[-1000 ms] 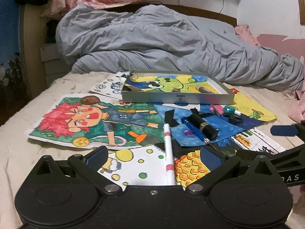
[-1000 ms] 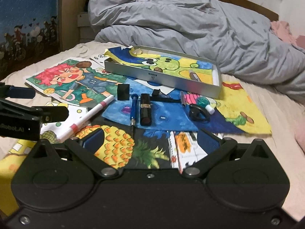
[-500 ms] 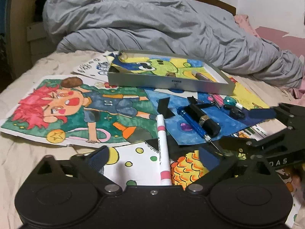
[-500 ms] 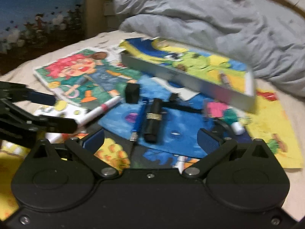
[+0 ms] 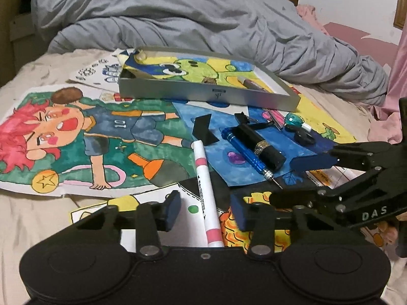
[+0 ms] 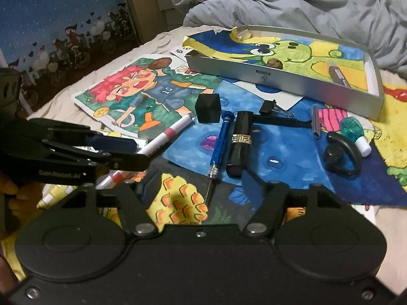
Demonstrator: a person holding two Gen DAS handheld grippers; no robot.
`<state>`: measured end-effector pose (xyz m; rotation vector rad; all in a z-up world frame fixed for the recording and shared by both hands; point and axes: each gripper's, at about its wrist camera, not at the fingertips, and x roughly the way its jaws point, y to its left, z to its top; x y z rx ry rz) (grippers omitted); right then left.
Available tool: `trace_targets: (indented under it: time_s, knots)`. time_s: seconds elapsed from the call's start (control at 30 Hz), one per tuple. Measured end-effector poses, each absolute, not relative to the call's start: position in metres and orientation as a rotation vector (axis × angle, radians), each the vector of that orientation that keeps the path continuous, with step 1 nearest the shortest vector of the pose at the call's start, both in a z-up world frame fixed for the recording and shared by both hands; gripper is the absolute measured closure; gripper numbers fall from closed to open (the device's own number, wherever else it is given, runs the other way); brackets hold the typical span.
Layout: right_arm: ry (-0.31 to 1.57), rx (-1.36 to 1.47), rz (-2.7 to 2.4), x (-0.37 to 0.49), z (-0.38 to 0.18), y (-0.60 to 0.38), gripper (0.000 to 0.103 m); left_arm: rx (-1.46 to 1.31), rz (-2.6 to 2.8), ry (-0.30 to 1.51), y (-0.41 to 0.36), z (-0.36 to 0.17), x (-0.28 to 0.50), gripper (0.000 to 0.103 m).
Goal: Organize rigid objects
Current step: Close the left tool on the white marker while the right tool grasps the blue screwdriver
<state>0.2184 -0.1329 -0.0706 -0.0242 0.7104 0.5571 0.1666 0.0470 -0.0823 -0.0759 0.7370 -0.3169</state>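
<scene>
A white marker with pink bands (image 5: 206, 193) lies on the drawings between my left gripper's (image 5: 206, 211) blue pads. The jaws are closing, with gaps still on both sides of it. My right gripper (image 6: 203, 186) straddles the thin tip of a blue screwdriver (image 6: 221, 139), next to a black lipstick tube (image 6: 240, 142). These jaws are closing too, and neither pad touches anything. A silver tray (image 6: 279, 78) at the back holds a green drawing and a brown pen (image 6: 338, 73). Each gripper shows in the other's view: right gripper (image 5: 297, 180), left gripper (image 6: 127, 151).
A black cube (image 6: 207, 109), a binder clip (image 6: 268, 106), a green bottle (image 6: 352, 129) and a black ear hook (image 6: 340, 157) lie on the painted sheets. A rumpled grey duvet (image 5: 203, 20) fills the back of the bed. A starry wall hanging (image 6: 63, 12) is left.
Both grippers moved forward and tilted down over the sheets. The left jaws narrowed around the marker, the right jaws around the screwdriver's tip. Nothing on the bed shifted.
</scene>
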Motion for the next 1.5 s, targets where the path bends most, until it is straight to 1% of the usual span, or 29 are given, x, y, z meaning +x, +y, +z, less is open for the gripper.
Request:
trace_targets:
  time_s: [0.03, 0.07, 0.17, 0.2, 0.23, 0.27, 0.33, 0.53, 0.67, 0.83, 0.93, 0.97, 1.1, 1.37, 1.5]
  knots:
    - [0.712, -0.012, 0.559, 0.22, -0.072, -0.133, 0.046, -0.078, -0.318, 0.742, 0.047, -0.083, 0.169, 0.064]
    - [0.715, 0.0, 0.56, 0.221, -0.073, -0.133, 0.049, -0.08, -0.316, 0.746, 0.048, -0.083, 0.17, 0.067]
    - [0.704, 0.018, 0.545, 0.223, -0.077, -0.131, 0.057, -0.095, -0.304, 0.759, 0.051, -0.084, 0.177, 0.082]
    - [0.699, 0.018, 0.538, 0.227, -0.078, -0.129, 0.058, -0.1, -0.3, 0.761, 0.052, -0.085, 0.178, 0.087]
    - [0.693, 0.019, 0.53, 0.23, -0.079, -0.128, 0.061, -0.105, -0.295, 0.762, 0.054, -0.085, 0.18, 0.089]
    - [0.688, 0.02, 0.522, 0.232, -0.08, -0.127, 0.066, -0.115, -0.29, 0.762, 0.055, -0.086, 0.181, 0.089]
    - [0.68, 0.023, 0.504, 0.236, -0.081, -0.126, 0.071, -0.126, -0.285, 0.76, 0.056, -0.086, 0.181, 0.089]
    - [0.654, -0.028, 0.461, 0.245, -0.085, -0.113, 0.082, -0.131, -0.265, 0.759, 0.051, -0.086, 0.183, 0.09]
    - [0.655, -0.104, 0.44, 0.245, -0.084, -0.099, 0.082, -0.149, -0.237, 0.766, 0.049, -0.085, 0.185, 0.09]
    - [0.667, -0.114, 0.444, 0.244, -0.083, -0.095, 0.083, -0.176, -0.206, 0.777, 0.045, -0.084, 0.186, 0.09]
    - [0.662, -0.113, 0.451, 0.239, -0.084, -0.094, 0.095, -0.195, -0.199, 0.776, 0.043, -0.084, 0.186, 0.091]
    - [0.659, -0.123, 0.45, 0.238, -0.085, -0.093, 0.096, -0.191, -0.197, 0.772, 0.041, -0.084, 0.186, 0.091]
    - [0.635, -0.192, 0.437, 0.228, -0.082, -0.088, 0.098, -0.175, -0.183, 0.761, 0.036, -0.083, 0.184, 0.091]
    - [0.518, -0.551, 0.365, 0.193, -0.085, -0.061, 0.098, -0.227, -0.127, 0.729, 0.035, -0.077, 0.172, 0.091]
    - [0.455, -0.637, 0.333, 0.179, -0.081, -0.056, 0.098, -0.221, -0.114, 0.714, 0.032, -0.07, 0.168, 0.091]
